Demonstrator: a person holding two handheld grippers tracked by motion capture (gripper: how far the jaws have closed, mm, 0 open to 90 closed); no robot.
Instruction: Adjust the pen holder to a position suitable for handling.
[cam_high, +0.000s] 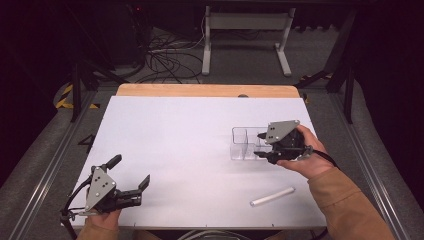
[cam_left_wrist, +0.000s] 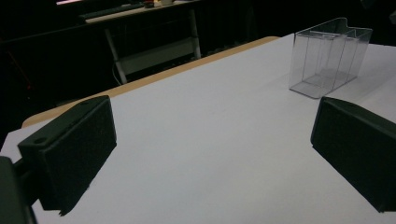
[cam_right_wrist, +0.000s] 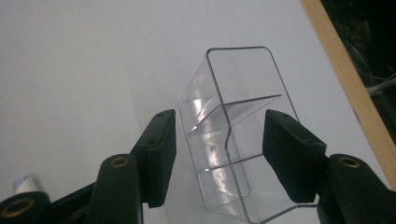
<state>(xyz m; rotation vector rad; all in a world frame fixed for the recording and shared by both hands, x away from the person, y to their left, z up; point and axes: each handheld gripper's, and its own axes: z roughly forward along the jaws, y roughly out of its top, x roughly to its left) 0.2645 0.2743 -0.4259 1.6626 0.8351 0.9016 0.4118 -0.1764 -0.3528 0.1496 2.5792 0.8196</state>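
Observation:
A clear plastic box (cam_high: 244, 143) with inner dividers stands on the white table top at the right; the left gripper view shows the box (cam_left_wrist: 327, 60) far off. My right gripper (cam_high: 261, 146) reaches over it from the right. In the right gripper view the box (cam_right_wrist: 238, 88) sits between the two black pads (cam_right_wrist: 161, 149), which stand close beside its walls without clearly pressing, so my right gripper (cam_right_wrist: 219, 144) is open around it. My left gripper (cam_high: 130, 171) rests near the front left edge, wide open and empty, as the left gripper view (cam_left_wrist: 210, 158) also shows.
A white tube (cam_high: 272, 196) lies on the table near the front edge, in front of my right hand; its end (cam_right_wrist: 23, 184) peeks in at the lower left of the right gripper view. A wooden strip (cam_high: 207, 90) borders the table's far edge. Cables and a stand are on the floor beyond.

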